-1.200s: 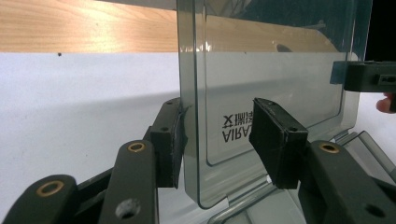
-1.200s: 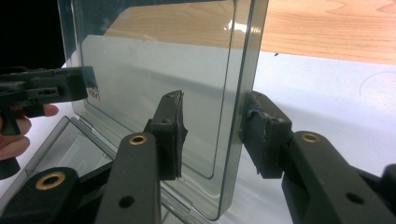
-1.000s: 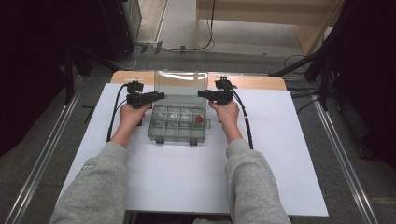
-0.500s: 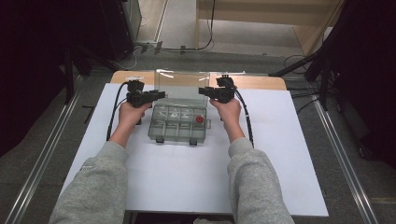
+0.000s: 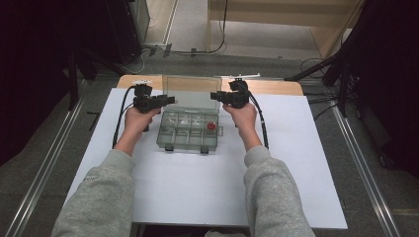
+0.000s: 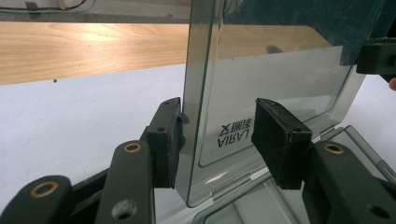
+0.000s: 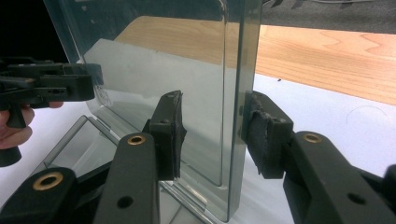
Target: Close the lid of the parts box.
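Note:
A clear plastic compartment box (image 5: 188, 131) sits on the white table (image 5: 197, 192) with its lid (image 5: 191, 94) raised upright. One compartment holds a small red part (image 5: 211, 126). My left gripper (image 5: 169, 100) straddles the lid's left edge. In the left gripper view, the left gripper (image 6: 219, 140) has its left pad against the lid (image 6: 280, 70) and its right pad apart; these jaws have just been opening. My right gripper (image 5: 214, 96) straddles the right edge. In the right gripper view, the right gripper (image 7: 215, 137) has one pad at the rim of the lid (image 7: 163, 60) and a gap at the other.
A wooden bench top (image 5: 276, 87) runs behind the white table. Cables trail from both grippers across the table. Dark equipment stands at far left and right. Metal rails (image 5: 44, 168) flank the table on the floor.

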### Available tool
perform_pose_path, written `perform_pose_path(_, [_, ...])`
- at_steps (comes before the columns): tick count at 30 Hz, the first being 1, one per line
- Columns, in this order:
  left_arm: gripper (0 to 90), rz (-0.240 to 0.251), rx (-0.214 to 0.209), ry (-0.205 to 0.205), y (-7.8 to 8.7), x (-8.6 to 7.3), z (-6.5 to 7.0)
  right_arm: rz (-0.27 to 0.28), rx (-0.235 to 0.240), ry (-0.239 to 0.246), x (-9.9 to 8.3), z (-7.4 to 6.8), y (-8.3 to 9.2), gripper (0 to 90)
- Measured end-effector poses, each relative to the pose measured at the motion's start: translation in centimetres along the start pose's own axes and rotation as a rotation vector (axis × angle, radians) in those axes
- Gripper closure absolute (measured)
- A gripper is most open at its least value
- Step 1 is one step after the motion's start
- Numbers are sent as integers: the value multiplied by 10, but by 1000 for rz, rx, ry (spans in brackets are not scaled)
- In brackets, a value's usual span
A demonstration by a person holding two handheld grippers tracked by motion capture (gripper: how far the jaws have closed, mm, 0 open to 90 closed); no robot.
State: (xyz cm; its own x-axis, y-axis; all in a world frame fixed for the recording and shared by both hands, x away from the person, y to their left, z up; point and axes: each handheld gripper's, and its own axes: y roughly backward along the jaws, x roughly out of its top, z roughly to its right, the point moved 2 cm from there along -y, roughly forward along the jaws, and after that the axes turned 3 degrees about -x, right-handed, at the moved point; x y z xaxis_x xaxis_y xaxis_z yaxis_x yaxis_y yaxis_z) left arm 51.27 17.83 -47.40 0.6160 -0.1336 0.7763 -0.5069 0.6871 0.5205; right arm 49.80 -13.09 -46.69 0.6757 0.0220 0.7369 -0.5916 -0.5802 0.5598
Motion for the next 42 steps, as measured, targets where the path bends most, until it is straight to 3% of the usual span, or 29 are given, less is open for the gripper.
perform_pose_path(15, [521,1,4,-16,7,5,4,-2,-1,30,5,-6,9,604])
perform_pose_path(21, [521,-8,12,-40,10,8,7,2,4,42,10,-9,15,610])
perform_pose_path(42, [519,-14,-10,-38,20,11,9,-5,11,70,12,-14,22,632])
